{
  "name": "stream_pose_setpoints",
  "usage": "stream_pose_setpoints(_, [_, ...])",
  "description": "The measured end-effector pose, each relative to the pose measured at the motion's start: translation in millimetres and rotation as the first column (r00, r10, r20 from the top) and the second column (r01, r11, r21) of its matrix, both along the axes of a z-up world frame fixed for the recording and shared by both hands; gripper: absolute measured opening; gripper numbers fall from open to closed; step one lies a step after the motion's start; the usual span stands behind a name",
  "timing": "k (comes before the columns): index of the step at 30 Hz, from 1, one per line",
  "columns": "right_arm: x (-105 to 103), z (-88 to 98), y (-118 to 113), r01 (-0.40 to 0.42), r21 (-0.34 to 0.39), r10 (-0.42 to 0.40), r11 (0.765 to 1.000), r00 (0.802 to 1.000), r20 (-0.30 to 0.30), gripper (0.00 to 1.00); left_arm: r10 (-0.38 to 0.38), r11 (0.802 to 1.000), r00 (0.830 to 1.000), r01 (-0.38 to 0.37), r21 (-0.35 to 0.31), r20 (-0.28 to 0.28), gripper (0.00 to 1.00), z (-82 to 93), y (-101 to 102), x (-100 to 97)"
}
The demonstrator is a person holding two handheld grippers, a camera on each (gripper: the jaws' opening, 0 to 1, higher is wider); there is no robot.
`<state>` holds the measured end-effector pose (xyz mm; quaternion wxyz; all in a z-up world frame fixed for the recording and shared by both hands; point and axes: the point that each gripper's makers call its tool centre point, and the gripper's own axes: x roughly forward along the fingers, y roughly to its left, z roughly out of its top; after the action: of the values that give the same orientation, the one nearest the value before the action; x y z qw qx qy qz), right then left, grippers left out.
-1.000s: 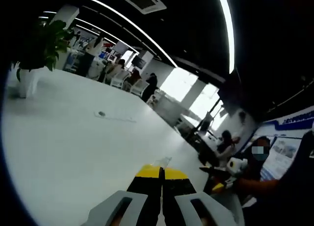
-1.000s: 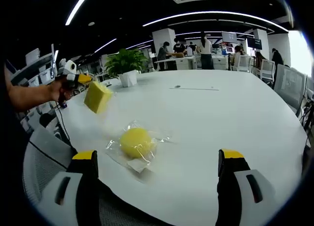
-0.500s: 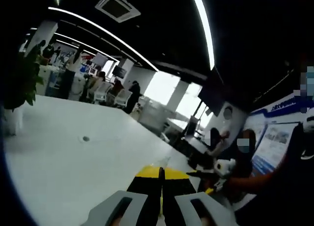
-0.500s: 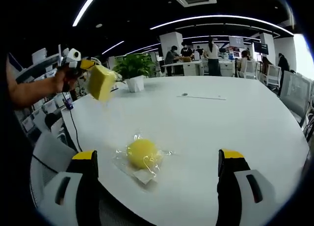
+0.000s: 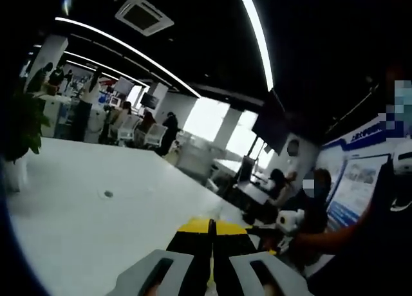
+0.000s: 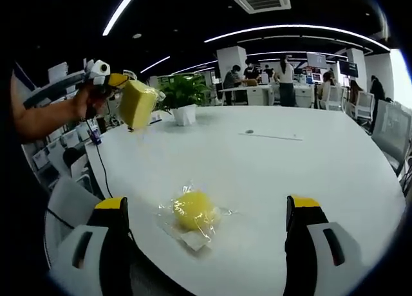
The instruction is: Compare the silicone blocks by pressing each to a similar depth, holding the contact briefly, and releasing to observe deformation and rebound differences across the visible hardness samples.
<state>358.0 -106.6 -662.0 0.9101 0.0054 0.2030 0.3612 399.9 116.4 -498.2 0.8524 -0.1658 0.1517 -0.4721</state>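
Left gripper view – left gripper (image 5: 211, 226): I read its yellow-tipped jaws pressed together; whatever they pinch is hidden behind them.
Left gripper view – table (image 5: 77, 225): white, seen at a slant; distant people blurred.
Right gripper view – right gripper (image 6: 207, 206): jaws wide apart, nothing between them.
Right gripper view – yellow block (image 6: 136, 104): held aloft at the far gripper's tip, above the table edge, a hand (image 6: 85, 103) gripping that tool.
Right gripper view – yellow ball (image 6: 193, 210): in clear wrap, resting on the table between my jaws.

Left claw (image 5: 211, 228) closed, right claw (image 6: 209, 209) spread
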Motion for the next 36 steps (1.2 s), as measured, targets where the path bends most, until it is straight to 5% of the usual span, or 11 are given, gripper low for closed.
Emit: stream_pose_setpoints(36, [3.6, 68.6, 57.6, -0.155, 0.057, 0.147, 0.986, 0.981, 0.125, 0.96, -0.138, 0.988, 0.987, 0.143, -0.051, 0.077, 0.0, 55.4, -29.2, -29.2])
